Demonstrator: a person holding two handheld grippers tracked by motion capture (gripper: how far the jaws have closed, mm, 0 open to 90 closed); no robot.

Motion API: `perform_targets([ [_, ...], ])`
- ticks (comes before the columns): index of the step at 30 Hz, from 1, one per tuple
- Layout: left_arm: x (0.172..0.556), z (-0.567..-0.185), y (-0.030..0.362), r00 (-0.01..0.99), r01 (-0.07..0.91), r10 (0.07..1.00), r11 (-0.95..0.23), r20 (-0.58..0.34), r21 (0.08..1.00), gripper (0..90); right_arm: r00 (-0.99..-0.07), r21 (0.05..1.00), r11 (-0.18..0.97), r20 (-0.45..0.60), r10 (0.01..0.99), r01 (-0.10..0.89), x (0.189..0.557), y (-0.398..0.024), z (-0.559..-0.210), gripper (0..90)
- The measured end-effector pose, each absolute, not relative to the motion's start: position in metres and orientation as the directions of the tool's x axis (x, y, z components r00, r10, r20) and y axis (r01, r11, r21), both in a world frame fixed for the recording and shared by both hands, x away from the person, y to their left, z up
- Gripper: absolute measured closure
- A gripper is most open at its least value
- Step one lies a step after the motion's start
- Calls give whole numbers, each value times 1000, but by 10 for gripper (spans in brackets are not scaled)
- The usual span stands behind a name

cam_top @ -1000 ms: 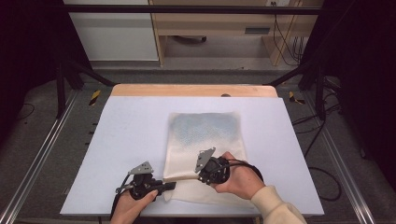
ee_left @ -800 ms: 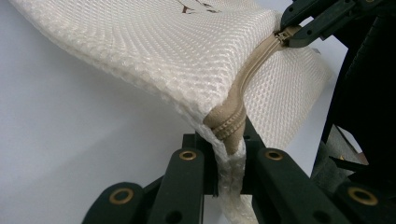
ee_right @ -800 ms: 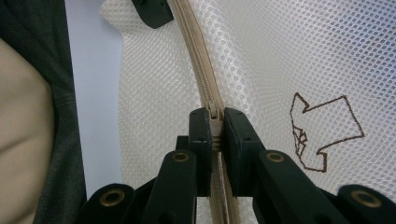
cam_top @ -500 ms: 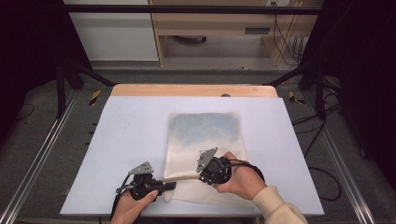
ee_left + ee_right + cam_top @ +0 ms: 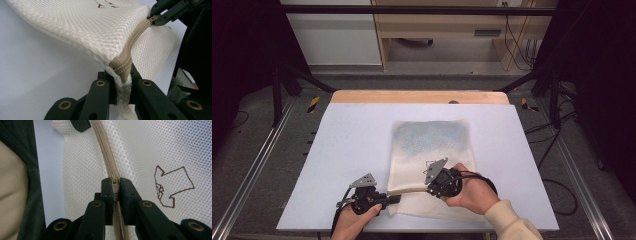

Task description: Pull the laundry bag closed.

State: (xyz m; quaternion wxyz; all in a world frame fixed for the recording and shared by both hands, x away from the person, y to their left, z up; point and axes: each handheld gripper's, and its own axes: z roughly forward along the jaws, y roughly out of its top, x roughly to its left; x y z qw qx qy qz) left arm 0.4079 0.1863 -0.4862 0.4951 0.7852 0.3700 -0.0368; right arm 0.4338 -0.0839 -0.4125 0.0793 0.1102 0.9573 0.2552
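- Now the mesh bag (image 5: 432,160) lies flat on the counter (image 5: 352,150), its zippered edge nearest the person and lifted a little off the surface between the two tools.
- The left tool (image 5: 393,198) is clamped tight on the near-left corner of the bag, right where the beige zipper (image 5: 132,40) ends; in the left gripper view the fabric and tape end are pinched between its jaws.
- The right tool (image 5: 428,187) is closed on the zipper slider (image 5: 114,182), which the right gripper view shows wedged between its jaws, with the tape running straight ahead from them.
- The zipper's long axis runs along the bag's near edge, from the left tool's corner across to the right tool, so the two tools face each other along one line of tape.
- The slider sits only partway along the edge, near the left corner, with most of the edge lying beyond it to the person's right.
- Judging by this, the coming move turns on travel along that line: the right tool draws the slider along the tape while the left tool anchors the corner against the pull.
- Any pull off that axis would likely bunch the soft mesh.
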Motion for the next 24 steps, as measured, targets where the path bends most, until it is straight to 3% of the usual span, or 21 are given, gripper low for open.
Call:
perform_targets([
  [24, 408, -487, 177, 728, 613, 540, -237, -423, 753, 838, -958, 505, 843, -97, 269, 185, 435, -95, -410, 822],
])
